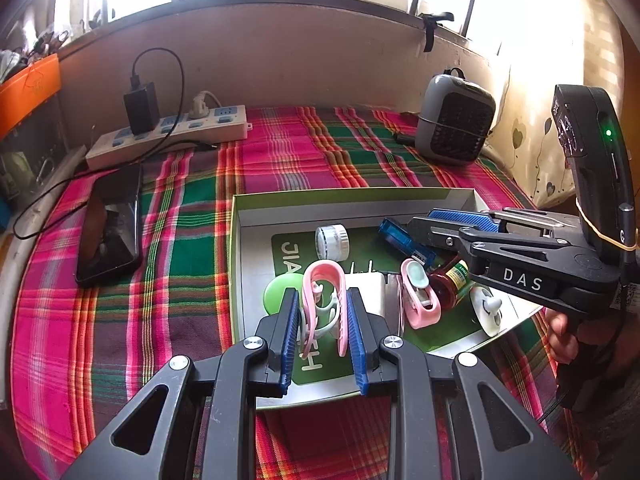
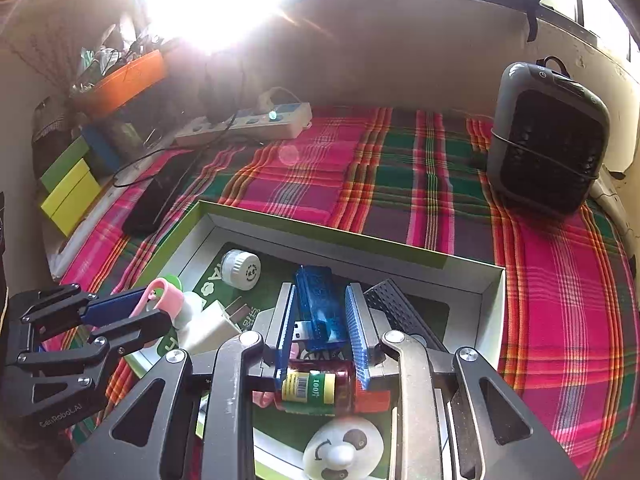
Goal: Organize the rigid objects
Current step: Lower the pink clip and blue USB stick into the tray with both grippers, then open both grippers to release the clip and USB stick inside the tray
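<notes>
The left gripper (image 1: 323, 300) pinches a pink clip (image 1: 324, 300) over the green-rimmed box (image 1: 352, 194); the right gripper (image 2: 322, 312) clamps a blue USB stick (image 2: 320, 308). A white charger (image 1: 370, 292) crowds at 3 o'clock, a red bottle (image 2: 316, 386) at 6 o'clock.

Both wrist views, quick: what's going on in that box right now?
A person holds a gripper in each hand over the shallow box on the plaid cloth. The left gripper is shut on a pink clip; the right gripper is shut on a blue USB drive. A white cap, a small bottle and a white charger lie loose inside.
</notes>
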Demonstrator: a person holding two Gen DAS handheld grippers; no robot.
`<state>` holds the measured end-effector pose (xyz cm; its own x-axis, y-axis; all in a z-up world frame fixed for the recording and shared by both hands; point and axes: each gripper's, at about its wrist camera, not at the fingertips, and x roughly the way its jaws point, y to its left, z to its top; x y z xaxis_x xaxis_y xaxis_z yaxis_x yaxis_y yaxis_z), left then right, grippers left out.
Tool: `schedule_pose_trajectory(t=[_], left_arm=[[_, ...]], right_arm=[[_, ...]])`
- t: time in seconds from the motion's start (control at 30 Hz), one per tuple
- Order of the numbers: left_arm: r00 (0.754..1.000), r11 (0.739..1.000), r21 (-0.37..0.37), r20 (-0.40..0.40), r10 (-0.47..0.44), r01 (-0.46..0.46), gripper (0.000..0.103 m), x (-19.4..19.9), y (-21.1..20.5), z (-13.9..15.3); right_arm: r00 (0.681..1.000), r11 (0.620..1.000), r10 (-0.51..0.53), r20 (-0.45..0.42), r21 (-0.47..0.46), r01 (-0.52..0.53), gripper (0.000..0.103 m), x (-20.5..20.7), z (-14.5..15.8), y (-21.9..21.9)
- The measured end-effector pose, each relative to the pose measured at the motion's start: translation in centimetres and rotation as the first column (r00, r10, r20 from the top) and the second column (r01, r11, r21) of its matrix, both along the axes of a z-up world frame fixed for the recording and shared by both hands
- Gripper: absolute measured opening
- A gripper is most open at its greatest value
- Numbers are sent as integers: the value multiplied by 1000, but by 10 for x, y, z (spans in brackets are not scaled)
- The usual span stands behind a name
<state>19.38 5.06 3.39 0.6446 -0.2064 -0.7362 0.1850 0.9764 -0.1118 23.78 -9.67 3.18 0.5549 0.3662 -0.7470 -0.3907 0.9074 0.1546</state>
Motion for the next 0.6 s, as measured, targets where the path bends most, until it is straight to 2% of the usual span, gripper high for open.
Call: schedule_pose_trajectory(t=[0.6], left_arm=[[1000, 1000, 3, 10, 2, -2, 22, 15, 1, -1]], right_arm=[[1000, 1000, 14, -16, -15, -14, 26, 7, -10, 9]])
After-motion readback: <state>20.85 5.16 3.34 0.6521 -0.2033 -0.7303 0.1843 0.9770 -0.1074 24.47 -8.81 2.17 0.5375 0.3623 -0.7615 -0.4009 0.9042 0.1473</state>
